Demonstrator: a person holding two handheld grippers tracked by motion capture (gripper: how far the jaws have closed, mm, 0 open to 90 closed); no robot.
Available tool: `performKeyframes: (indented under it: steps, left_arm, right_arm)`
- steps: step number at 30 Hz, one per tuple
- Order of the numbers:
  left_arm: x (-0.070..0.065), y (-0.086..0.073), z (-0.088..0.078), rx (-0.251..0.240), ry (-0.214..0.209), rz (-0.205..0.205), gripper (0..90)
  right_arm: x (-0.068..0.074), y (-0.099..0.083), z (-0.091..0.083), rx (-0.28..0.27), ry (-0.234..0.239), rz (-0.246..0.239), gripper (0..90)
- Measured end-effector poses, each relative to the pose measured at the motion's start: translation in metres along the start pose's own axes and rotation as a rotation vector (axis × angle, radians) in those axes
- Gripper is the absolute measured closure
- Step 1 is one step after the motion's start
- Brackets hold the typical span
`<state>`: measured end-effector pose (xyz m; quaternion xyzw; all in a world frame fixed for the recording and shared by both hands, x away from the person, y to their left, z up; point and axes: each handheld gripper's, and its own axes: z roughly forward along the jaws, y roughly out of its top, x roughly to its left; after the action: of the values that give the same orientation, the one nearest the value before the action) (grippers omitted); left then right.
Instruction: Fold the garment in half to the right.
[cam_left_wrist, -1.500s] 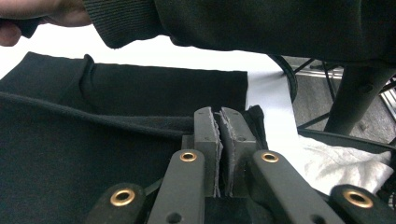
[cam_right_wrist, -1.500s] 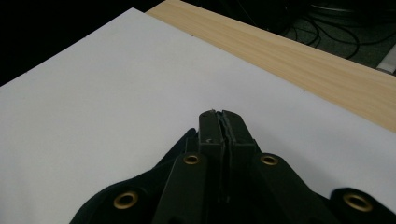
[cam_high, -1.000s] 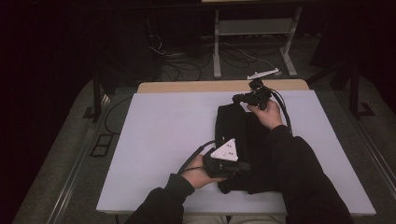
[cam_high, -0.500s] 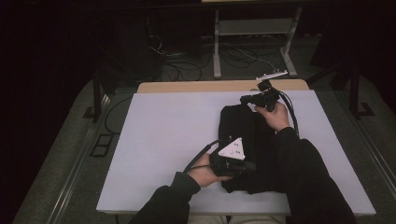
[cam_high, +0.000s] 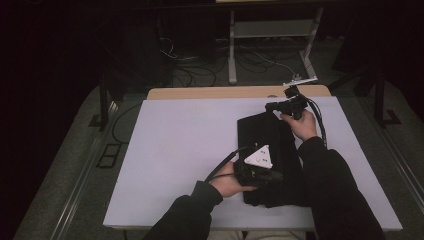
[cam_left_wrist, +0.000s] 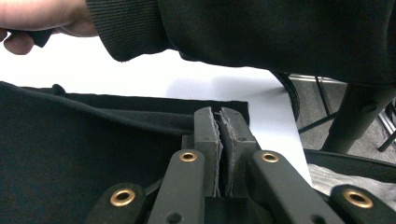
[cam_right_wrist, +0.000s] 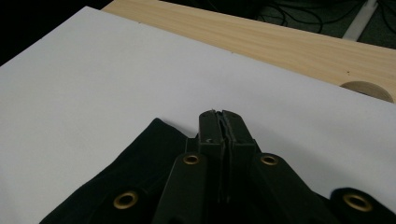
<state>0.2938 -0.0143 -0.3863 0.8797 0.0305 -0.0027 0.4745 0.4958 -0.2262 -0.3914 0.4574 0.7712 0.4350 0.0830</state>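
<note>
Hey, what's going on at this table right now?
A person is working on a black cloth that lies on the white table, with a hand-held gripper in each hand. The left gripper is shut at the near part of the cloth, and the right gripper is shut at its far edge. Whether either one actually pinches the fabric is hard to tell. It looks like folding or straightening.

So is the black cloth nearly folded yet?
Partly, it seems. The cloth already lies as a narrow strip on the table. Now the left hand-held gripper is shut at its near end and the right hand-held gripper at its far corner. Any further fold and letting go are left.
</note>
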Motion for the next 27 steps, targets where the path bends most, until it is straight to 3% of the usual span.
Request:
performKeyframes:
  steps: [27]
  left_arm:
    - [0.004, 0.005, 0.034, 0.021, -0.026, -0.007, 84.5]
  right_arm:
    - [-0.027, -0.019, -0.002, 0.023, -0.044, 0.063, 86.0]
